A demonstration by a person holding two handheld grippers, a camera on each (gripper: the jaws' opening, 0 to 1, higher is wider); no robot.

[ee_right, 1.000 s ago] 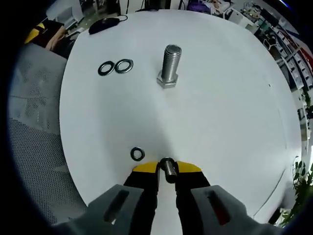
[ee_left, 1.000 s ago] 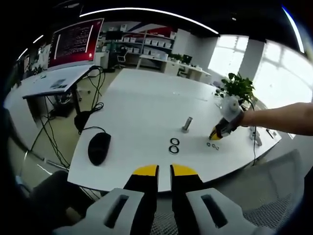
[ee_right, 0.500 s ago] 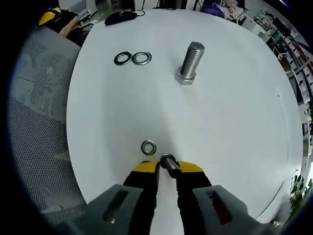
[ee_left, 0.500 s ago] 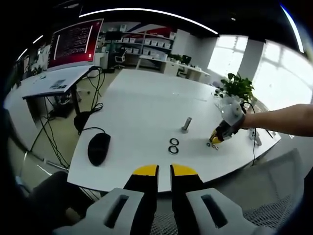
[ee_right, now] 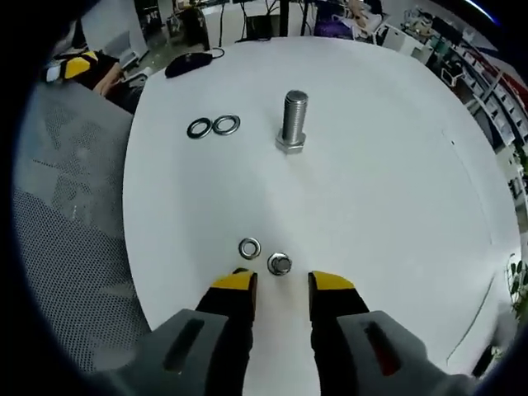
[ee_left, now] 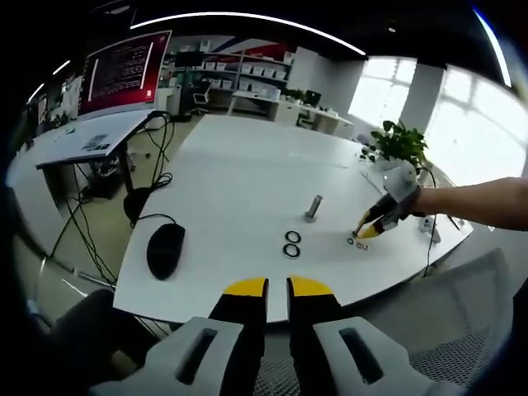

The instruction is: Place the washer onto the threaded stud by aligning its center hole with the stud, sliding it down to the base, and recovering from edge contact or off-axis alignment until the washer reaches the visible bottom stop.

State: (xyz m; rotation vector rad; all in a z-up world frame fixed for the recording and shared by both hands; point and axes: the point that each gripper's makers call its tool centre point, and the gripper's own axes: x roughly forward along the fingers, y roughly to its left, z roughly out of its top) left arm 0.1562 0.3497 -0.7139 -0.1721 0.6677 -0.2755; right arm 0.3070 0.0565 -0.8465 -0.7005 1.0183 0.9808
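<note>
A threaded stud [ee_right: 294, 120] stands upright on its hex base on the white table [ee_right: 388, 190]; in the left gripper view the stud [ee_left: 313, 207] is mid-table. Two dark washers [ee_right: 212, 127] lie side by side left of it. A small washer [ee_right: 249, 247] and a thicker metal ring [ee_right: 280, 264] lie flat just ahead of my right gripper [ee_right: 282, 282]. That gripper is open and empty, its jaws wide apart above the table. In the left gripper view the right gripper [ee_left: 369, 229] hovers over the two small pieces [ee_left: 356, 243]. My left gripper [ee_left: 278, 287] is shut near the table's front edge.
A black mouse [ee_left: 167, 249] with its cable lies at the table's left side. A mesh chair [ee_right: 58, 206] stands by the table edge. A potted plant [ee_left: 398, 144] sits at the far right. The person's forearm [ee_left: 470, 202] reaches in from the right.
My right gripper has opened and let go of the thick metal ring, which now lies on the table beside the small washer. The right gripper has drawn back a little. The left gripper is unchanged.
</note>
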